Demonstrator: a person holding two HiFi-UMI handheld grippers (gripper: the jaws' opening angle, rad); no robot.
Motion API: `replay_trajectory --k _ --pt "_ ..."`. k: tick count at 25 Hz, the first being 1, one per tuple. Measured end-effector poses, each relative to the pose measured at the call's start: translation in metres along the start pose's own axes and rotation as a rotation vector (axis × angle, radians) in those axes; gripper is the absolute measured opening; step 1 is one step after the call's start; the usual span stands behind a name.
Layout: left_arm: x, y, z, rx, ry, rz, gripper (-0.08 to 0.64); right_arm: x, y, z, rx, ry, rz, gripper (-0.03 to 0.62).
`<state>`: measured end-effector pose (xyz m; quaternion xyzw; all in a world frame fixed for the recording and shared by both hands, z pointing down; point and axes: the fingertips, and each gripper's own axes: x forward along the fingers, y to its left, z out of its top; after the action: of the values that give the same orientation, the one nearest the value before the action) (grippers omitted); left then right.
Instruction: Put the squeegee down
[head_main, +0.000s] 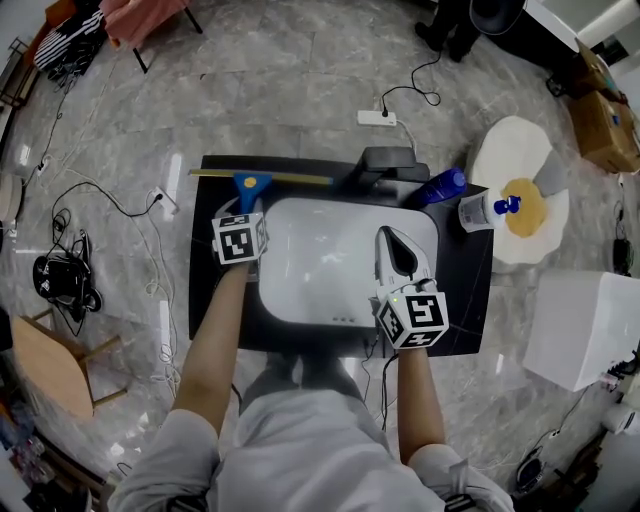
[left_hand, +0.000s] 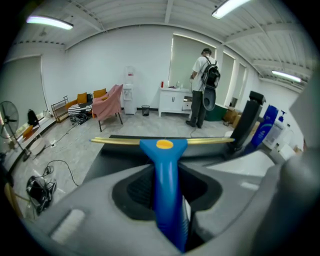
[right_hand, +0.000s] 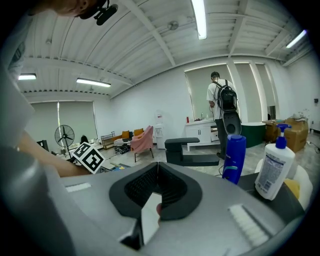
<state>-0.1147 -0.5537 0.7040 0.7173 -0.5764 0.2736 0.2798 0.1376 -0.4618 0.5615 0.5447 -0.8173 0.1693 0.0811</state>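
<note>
The squeegee (head_main: 252, 183) has a blue handle and a long brass-coloured blade. My left gripper (head_main: 247, 205) is shut on the handle. The blade lies crosswise over the far left part of the black table (head_main: 215, 300); I cannot tell whether it touches. In the left gripper view the squeegee's handle (left_hand: 166, 165) runs straight out between the fingers of that gripper (left_hand: 167, 197). My right gripper (head_main: 390, 238) hangs over the right side of the white panel (head_main: 310, 270), shut with nothing held. The right gripper (right_hand: 157, 167) shows its pads meeting at the tip.
A black stand (head_main: 390, 162), a blue bottle (head_main: 441, 186) and a white pump bottle (head_main: 485, 209) stand at the table's far right. Beyond is a round white table (head_main: 505, 150) with a yellow cloth (head_main: 524, 207). A white box (head_main: 585, 325) stands at the right; cables cross the floor.
</note>
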Motion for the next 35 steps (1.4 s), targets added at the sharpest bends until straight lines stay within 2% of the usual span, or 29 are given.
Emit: replay_trajectory --k 12,23,29,35 --pt "0.017 0.004 -0.019 0.012 0.078 0.003 0.129 0.01 0.0 -0.007 0.005 0.015 0.007 0.003" --pt "0.021 0.001 -0.019 0.016 0.071 0.002 0.134 0.009 -0.003 -0.007 0.011 0.01 -0.005 0.003" --pt "0.014 -0.004 -0.015 0.033 0.063 -0.031 0.206 0.007 0.003 -0.002 0.011 -0.005 -0.002 0.003" --pt "-0.006 -0.003 -0.011 0.059 0.033 -0.039 0.218 -0.002 0.014 0.003 0.005 -0.02 0.002 0.003"
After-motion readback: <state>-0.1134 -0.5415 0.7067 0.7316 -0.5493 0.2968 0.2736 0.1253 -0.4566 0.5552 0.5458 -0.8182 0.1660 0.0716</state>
